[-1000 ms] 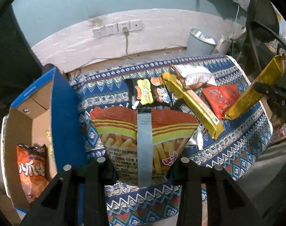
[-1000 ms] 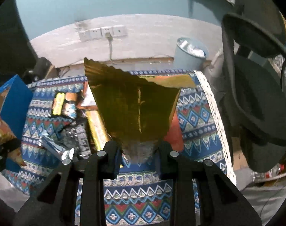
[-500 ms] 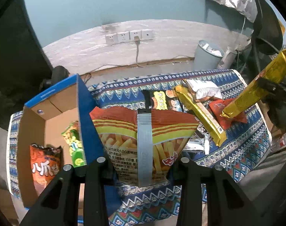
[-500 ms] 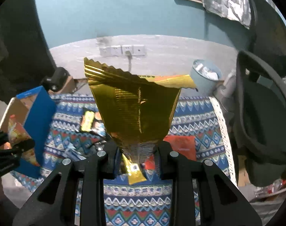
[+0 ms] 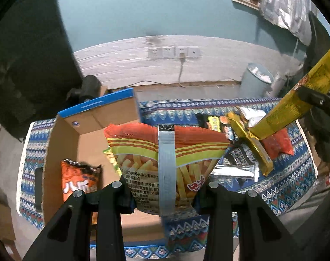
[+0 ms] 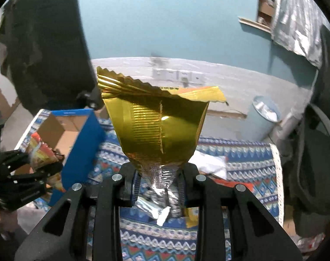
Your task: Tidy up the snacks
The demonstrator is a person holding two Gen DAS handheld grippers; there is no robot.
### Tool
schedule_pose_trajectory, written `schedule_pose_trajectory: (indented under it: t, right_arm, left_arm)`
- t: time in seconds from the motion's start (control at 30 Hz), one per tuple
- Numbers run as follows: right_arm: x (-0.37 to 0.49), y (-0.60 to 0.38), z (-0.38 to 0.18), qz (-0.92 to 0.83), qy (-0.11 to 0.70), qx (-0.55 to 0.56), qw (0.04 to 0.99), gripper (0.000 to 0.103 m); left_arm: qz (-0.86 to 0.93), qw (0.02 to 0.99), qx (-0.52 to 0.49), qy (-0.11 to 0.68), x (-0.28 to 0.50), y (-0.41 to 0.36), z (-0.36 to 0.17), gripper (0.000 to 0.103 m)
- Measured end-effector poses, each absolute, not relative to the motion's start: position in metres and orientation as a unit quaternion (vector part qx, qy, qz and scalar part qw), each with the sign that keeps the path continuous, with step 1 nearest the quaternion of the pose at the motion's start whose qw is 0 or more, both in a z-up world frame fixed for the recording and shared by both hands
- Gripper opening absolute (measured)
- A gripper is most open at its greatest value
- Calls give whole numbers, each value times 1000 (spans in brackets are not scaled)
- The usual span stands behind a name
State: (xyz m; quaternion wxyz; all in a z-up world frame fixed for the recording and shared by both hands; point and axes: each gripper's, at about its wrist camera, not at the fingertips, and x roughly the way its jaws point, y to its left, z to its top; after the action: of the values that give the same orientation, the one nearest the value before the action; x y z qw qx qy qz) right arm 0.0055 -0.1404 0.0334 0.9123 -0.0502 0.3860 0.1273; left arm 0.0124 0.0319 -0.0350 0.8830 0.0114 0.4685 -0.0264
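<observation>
My left gripper [image 5: 165,198] is shut on a red and yellow fries snack bag [image 5: 167,152], held above the right edge of an open cardboard box [image 5: 86,134] with blue sides. An orange snack bag [image 5: 81,178] stands inside the box. My right gripper [image 6: 158,187] is shut on a gold foil snack bag [image 6: 160,128], held high over the patterned tablecloth [image 6: 247,152]. The gold bag also shows in the left wrist view [image 5: 295,100] at the right. The left gripper with the fries bag shows in the right wrist view [image 6: 41,158] beside the box [image 6: 82,143].
More snacks lie on the cloth: a long gold packet [image 5: 252,143], a red pouch [image 5: 278,145], a silver packet [image 5: 232,171], a black packet [image 5: 212,121]. A grey bin [image 5: 256,82] stands by the wall; a black chair [image 6: 317,152] stands at the right.
Both grippers have risen and shifted left with their bags. The fries bag now hangs over the box's right edge; the box interior shows more fully.
</observation>
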Motion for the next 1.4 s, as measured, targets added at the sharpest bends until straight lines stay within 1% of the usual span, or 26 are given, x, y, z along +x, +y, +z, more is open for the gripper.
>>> schedule_pose_trajectory:
  t: [0.27, 0.6, 0.87, 1.1, 1.4]
  right_arm:
    - [2, -87, 47, 186, 371, -62, 908, 27]
    - [-9, -20, 55, 256, 362, -85, 893, 27]
    - [-18, 22, 57, 299, 358, -105, 878, 27]
    - [-26, 47, 45, 320, 373, -124, 862, 27]
    - [-18, 62, 21, 326, 417, -131, 839, 27]
  left_arm:
    - [3, 889, -16, 458, -3, 75, -25, 38]
    - [46, 887, -38, 458, -20, 122, -27, 38]
    - [69, 886, -51, 455, -30, 146, -26, 38]
    - [88, 879, -66, 464, -36, 166, -35, 38]
    - [100, 870, -79, 476, -34, 180, -47, 38]
